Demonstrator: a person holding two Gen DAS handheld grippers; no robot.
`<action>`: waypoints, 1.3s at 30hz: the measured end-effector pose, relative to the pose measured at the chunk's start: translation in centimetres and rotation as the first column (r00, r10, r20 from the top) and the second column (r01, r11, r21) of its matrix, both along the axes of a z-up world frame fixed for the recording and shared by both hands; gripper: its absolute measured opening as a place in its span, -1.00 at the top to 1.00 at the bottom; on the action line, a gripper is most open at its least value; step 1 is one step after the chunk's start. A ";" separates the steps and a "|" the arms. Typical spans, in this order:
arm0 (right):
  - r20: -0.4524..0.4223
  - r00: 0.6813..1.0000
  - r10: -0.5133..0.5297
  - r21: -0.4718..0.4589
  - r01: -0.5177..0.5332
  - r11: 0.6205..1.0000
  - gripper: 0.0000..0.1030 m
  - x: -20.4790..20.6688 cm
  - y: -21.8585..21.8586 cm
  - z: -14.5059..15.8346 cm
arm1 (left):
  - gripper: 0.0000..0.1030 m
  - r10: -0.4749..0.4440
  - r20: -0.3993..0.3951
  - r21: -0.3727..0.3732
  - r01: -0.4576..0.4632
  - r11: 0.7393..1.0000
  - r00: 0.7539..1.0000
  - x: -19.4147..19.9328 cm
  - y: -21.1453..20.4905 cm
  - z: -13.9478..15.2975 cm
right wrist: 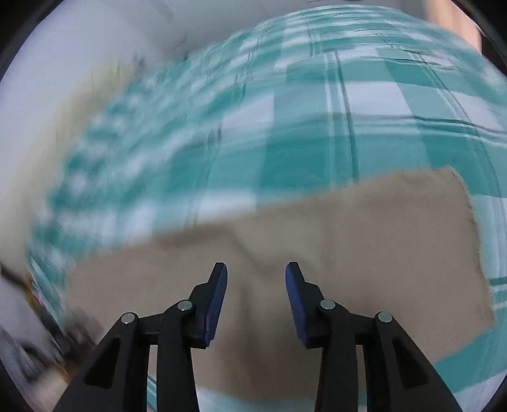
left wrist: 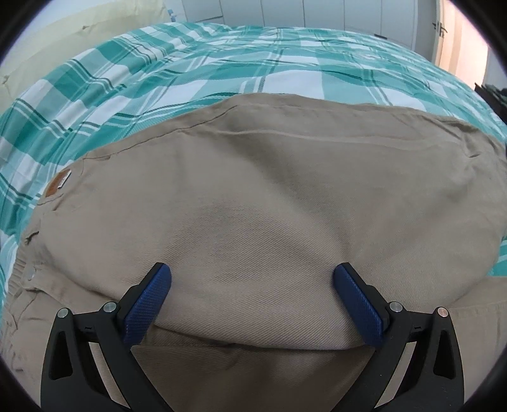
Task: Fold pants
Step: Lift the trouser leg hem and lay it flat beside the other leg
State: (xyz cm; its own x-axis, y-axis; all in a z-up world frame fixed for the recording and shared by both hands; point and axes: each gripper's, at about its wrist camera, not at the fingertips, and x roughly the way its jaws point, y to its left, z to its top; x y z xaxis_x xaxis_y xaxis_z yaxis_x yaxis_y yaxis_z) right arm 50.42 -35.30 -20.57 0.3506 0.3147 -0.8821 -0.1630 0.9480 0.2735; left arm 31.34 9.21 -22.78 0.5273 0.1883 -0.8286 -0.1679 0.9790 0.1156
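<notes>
Beige pants [left wrist: 259,196] lie on a bed with a teal and white checked cover [left wrist: 190,73]. In the left wrist view the waist end with a brown label [left wrist: 58,183] and a snap button [left wrist: 30,271] is at the left, and a folded layer lies over a lower one. My left gripper [left wrist: 252,274] is wide open just above the fold's near edge, empty. In the blurred right wrist view a leg end of the pants [right wrist: 364,241] with a frayed hem [right wrist: 475,228] lies flat. My right gripper [right wrist: 256,274] is open above it, empty.
White cupboard doors [left wrist: 285,12] and a door with a handle [left wrist: 442,28] stand behind the bed. A cream headboard or wall [left wrist: 47,54] runs along the left. A dark object [left wrist: 494,95] sits at the right edge of the bed.
</notes>
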 end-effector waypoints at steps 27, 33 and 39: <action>0.139 0.922 -0.360 -0.233 0.384 0.893 -0.16 -34.8 -5.0 1.4 | -0.98 -0.048 -0.122 -0.142 0.030 0.989 0.991 -14.0 -1.7 3.8; 0.256 0.910 -0.326 -0.144 0.369 0.918 -0.38 -36.9 0.2 1.9 | -0.98 0.019 -0.097 -0.173 -0.035 0.984 0.995 -14.7 0.3 1.7; 0.199 0.928 -0.315 -0.166 0.349 0.922 -0.48 -35.3 0.3 -2.7 | -0.99 -0.027 -0.070 -0.133 0.018 0.991 0.997 -15.0 -0.2 0.8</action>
